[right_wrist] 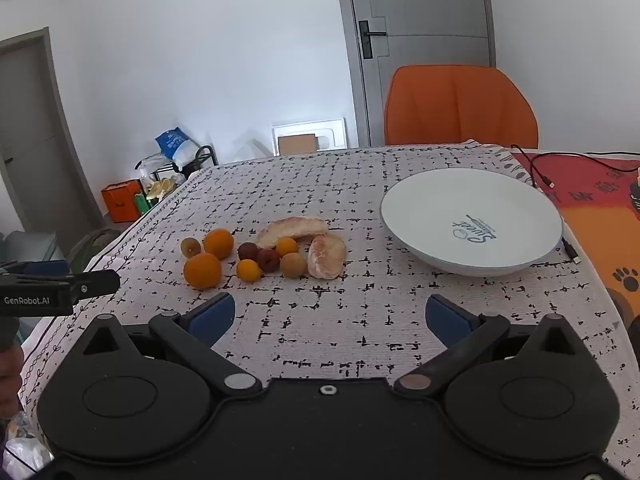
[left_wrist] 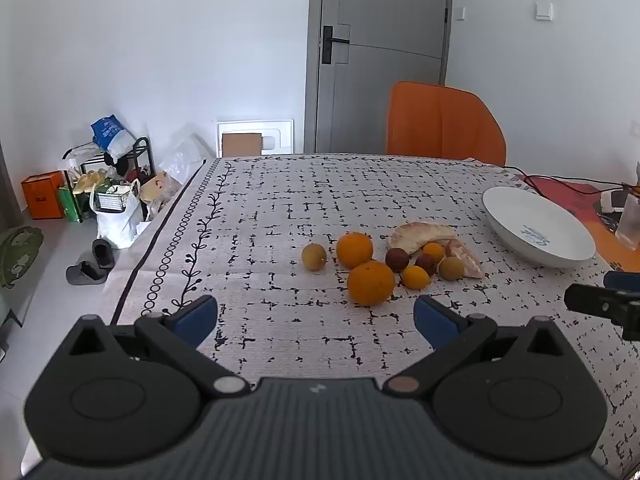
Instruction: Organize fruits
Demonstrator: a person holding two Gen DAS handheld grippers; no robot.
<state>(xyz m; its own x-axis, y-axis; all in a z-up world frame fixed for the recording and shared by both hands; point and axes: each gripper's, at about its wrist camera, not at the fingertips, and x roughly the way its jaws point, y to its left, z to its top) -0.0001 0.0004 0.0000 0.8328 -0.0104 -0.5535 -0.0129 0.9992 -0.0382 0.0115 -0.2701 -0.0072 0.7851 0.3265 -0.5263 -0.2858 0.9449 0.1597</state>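
On our table (right_wrist: 340,320), fruits (right_wrist: 260,252) cluster left of the white bowl (right_wrist: 440,200); our left claw (left_wrist: 316,316) and right claw (right_wrist: 330,316) hover spread, empty.

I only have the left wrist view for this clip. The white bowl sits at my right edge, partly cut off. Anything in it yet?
Observer: No, the right wrist view shows the whole white bowl empty, only blue lettering inside.
Operator: What lies beside it on the far side?
Observer: A black cable runs over the red mat by the bowl's rim.
Operator: Is the right gripper holding anything?
Observer: No, the right gripper is open over bare tablecloth.
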